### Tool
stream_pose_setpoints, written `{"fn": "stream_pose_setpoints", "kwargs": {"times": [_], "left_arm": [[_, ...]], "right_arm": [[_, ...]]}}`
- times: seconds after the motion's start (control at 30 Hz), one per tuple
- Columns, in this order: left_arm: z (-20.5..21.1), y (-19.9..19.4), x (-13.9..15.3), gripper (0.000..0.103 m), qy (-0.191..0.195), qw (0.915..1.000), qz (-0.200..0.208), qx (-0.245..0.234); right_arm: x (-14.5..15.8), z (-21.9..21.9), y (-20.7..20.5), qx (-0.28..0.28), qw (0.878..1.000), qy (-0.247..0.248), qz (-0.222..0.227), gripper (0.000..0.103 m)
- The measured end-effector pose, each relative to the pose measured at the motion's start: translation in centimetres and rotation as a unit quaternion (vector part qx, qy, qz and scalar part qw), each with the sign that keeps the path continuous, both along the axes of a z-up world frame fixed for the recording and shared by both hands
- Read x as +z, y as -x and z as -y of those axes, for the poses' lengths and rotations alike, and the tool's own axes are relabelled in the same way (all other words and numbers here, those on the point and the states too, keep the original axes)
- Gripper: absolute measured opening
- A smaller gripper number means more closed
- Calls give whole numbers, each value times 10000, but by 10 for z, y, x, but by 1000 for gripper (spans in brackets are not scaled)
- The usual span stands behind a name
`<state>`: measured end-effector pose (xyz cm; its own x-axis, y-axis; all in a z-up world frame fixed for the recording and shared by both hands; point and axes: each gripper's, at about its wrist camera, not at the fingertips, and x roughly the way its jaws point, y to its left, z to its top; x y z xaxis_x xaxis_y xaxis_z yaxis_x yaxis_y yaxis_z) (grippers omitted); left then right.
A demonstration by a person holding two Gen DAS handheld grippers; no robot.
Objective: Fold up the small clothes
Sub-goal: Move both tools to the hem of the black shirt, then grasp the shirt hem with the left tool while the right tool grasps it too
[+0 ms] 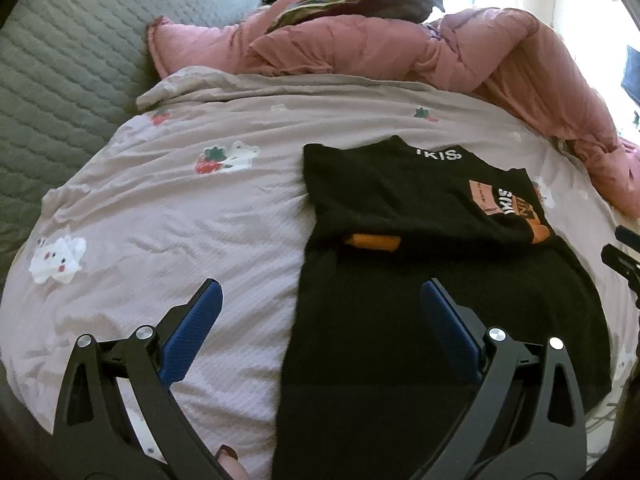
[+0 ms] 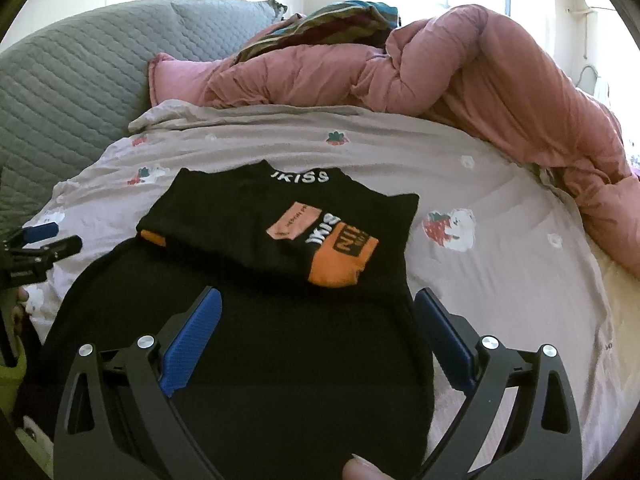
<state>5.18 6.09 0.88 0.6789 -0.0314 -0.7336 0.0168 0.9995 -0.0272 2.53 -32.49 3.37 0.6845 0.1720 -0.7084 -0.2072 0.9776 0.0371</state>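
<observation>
A small black knitted garment with orange patches and white lettering (image 2: 280, 248) lies flat on a pale mauve bedsheet printed with strawberries and white bears (image 1: 180, 220), in the middle of the bed and close to the person. Its upper part appears already turned down over the lower body, so the collar lettering sits at the far edge and an orange-and-pink printed panel (image 2: 336, 248) faces up on the folded layer; a sliver of orange cuff (image 1: 372, 242) peeks out at the fold line. The left gripper (image 1: 320, 320) hovers with its blue-padded fingers spread wide, straddling the garment's left edge, one finger over bare sheet and the other over black cloth, gripping nothing. The right gripper (image 2: 318, 322) hangs above the lower half of the garment, its fingers likewise wide apart and empty. Whether either pair of pads actually touches the fabric is hard to judge through the fisheye. As a judgement, the fold is partly done: the sleeves and top seem tucked in, while the broad lower portion remains spread out and probably needs one more fold to make a compact bundle. Behind the sheet a crumpled pink quilted duvet (image 2: 460, 72) is heaped, with a striped dark cloth (image 1: 352, 0) on it and a grey quilted pillow (image 1: 80, 40) to the left.
</observation>
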Motion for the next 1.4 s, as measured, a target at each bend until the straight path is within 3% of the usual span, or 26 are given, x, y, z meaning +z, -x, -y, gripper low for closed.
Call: {"fn": "stream_pose_setpoints", "kwargs": {"times": [0.53,0.6,0.73,0.97,1.4], "left_arm": [[-36,42,-22,91,142,9990,-395,152],[-38,49,-25,87,255,9985,-456,141],[-40,60,-33,67,586,9961,-659,19],[-33,70,-41,37,843,9922,-890,-208],[-31,72,-58,36,953,9880,-1196,-228]], "right_arm": [[-18,28,28,-111,9994,-150,-293,96],[-20,30,32,-108,9993,-149,-316,96],[-26,34,40,-81,9990,-178,-406,96],[-31,39,57,11,9983,-237,-534,96],[-56,56,82,73,9950,-277,-954,88]]}}
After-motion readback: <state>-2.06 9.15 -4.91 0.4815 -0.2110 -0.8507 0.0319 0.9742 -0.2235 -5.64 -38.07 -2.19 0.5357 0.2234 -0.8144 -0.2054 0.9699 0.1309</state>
